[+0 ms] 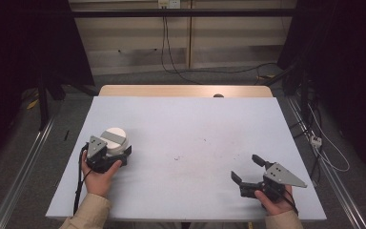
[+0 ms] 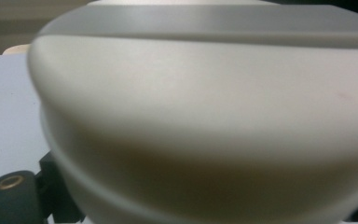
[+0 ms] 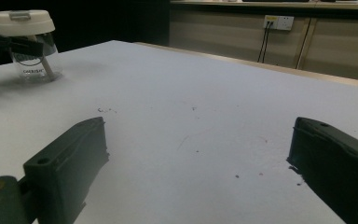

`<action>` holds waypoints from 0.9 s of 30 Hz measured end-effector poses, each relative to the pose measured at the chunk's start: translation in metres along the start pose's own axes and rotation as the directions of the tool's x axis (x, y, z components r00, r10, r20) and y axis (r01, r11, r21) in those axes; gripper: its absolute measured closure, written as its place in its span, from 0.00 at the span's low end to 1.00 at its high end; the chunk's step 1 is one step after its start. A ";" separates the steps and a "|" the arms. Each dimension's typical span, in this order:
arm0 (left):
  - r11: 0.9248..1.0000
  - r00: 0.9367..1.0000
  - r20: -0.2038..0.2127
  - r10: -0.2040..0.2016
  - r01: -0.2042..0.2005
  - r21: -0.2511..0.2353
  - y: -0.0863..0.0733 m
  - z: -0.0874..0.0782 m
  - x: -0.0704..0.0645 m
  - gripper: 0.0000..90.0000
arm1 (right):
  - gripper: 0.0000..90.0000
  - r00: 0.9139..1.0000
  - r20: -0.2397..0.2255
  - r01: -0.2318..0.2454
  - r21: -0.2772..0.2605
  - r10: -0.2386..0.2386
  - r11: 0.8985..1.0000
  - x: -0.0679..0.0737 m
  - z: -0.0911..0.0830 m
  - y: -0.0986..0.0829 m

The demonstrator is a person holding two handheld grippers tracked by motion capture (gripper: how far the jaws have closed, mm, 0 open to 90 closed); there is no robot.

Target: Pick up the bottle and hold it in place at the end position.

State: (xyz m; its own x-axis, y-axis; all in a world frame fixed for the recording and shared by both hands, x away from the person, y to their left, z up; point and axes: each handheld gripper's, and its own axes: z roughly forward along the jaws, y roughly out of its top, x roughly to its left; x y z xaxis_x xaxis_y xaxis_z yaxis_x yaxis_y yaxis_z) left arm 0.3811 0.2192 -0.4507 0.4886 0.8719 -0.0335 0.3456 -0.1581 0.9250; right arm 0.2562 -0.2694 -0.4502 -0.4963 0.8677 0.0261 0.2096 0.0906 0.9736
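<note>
White-lidded clear jar (image 1: 114, 140) stood upright at bench (image 1: 186, 129) left, left gripper (image 1: 106, 157) jaws closed around its body. Right gripper (image 1: 249, 168) hovered bench right, jaws wide, empty. Advice: hold jar level, grip below lid, bring right jaws squarely onto lid.

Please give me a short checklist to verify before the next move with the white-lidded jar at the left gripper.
1. Left gripper is at the jar, jaws on either side of it: ok.
2. Firm grip on the jar: cannot tell; the left gripper view is too close and blurred.
3. Jar stands upright on the table: ok.
4. Lid sits on the jar: ok; whether it is tight, cannot tell.
5. Right gripper is open and apart from the jar: ok.
</note>
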 end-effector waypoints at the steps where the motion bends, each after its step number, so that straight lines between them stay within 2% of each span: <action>1: 1.000 1.000 -0.005 -0.002 0.002 -0.001 0.000 0.001 0.000 0.12 | 0.04 1.000 0.000 0.001 0.000 -0.001 1.000 0.000 0.000 0.000; 7: 1.000 1.000 -0.015 -0.002 0.002 -0.004 0.000 0.004 0.000 0.15 | 0.04 1.000 -0.003 0.001 -0.002 -0.001 1.000 0.000 0.000 0.000; 13: 1.000 1.000 -0.017 0.019 -0.019 -0.004 -0.001 0.005 0.002 0.20 | 0.04 1.000 -0.004 0.000 -0.002 0.000 1.000 0.000 -0.001 0.000; 20: 1.000 1.000 0.009 0.024 -0.024 -0.012 0.000 0.005 0.004 0.20 | 0.04 1.000 -0.007 0.000 -0.007 0.000 1.000 0.000 -0.001 0.000; 23: 0.999 1.000 0.014 0.028 -0.027 -0.029 0.001 0.004 0.003 0.20 | 0.04 1.000 -0.008 0.001 -0.010 -0.001 1.000 0.000 -0.001 0.000; 24: 0.998 0.999 0.026 0.032 -0.031 -0.050 0.003 0.002 0.003 0.20 | 0.04 1.000 -0.008 0.000 -0.011 0.000 1.000 0.000 -0.001 0.000; 27: 0.998 0.998 0.048 0.037 -0.035 -0.059 0.005 0.003 0.000 0.20 | 0.04 1.000 -0.008 0.000 -0.009 0.000 1.000 0.000 -0.001 0.000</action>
State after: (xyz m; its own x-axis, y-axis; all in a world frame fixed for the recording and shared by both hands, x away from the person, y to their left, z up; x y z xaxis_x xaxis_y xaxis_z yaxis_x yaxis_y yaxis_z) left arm 0.3853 0.2172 -0.4474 0.5391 0.8421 -0.0171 0.2811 -0.1607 0.9461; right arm 0.2558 -0.2696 -0.4496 -0.5029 0.8639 0.0276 0.2016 0.0862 0.9757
